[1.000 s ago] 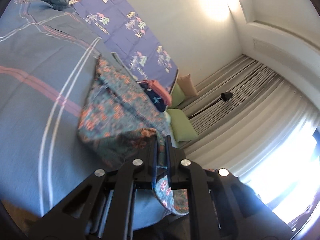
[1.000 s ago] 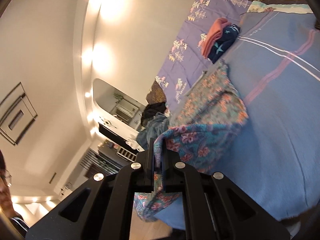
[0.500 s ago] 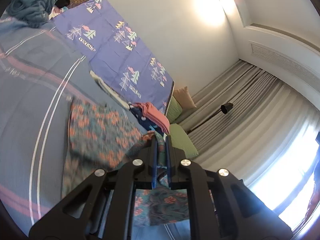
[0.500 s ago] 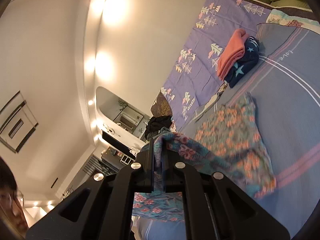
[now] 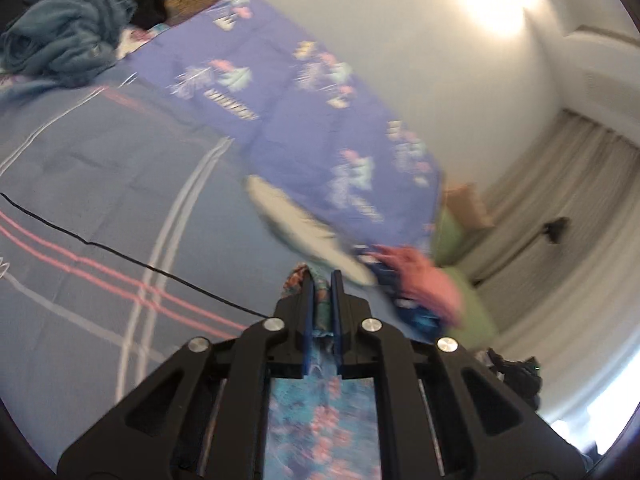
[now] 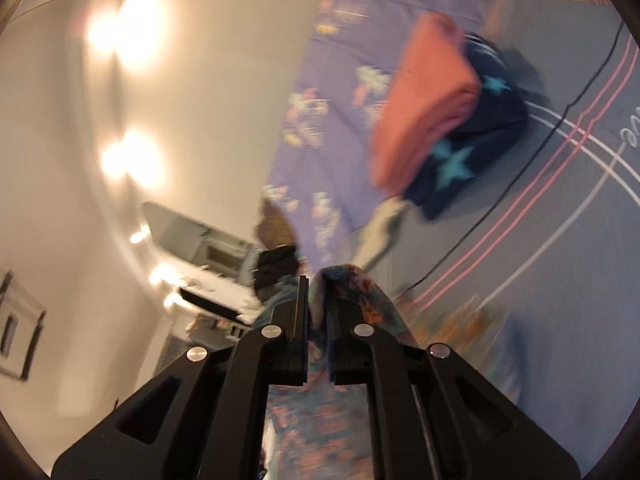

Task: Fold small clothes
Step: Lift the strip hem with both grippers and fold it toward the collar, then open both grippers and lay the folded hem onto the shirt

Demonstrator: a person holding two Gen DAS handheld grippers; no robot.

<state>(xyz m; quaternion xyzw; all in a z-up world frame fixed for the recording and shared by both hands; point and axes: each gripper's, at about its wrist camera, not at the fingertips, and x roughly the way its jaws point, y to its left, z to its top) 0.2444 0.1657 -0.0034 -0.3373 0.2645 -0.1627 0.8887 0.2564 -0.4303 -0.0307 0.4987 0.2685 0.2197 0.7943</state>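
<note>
While both pairs of jaws are easing open, the left gripper (image 5: 321, 280) and the right gripper (image 6: 316, 286) each have a fold of the teal floral-print cotton garment (image 5: 324, 420) between their narrowly parted fingers. It hangs over the blue striped bedspread (image 5: 100, 184), near the folded pink and star-patterned navy clothes (image 6: 440, 120).
</note>
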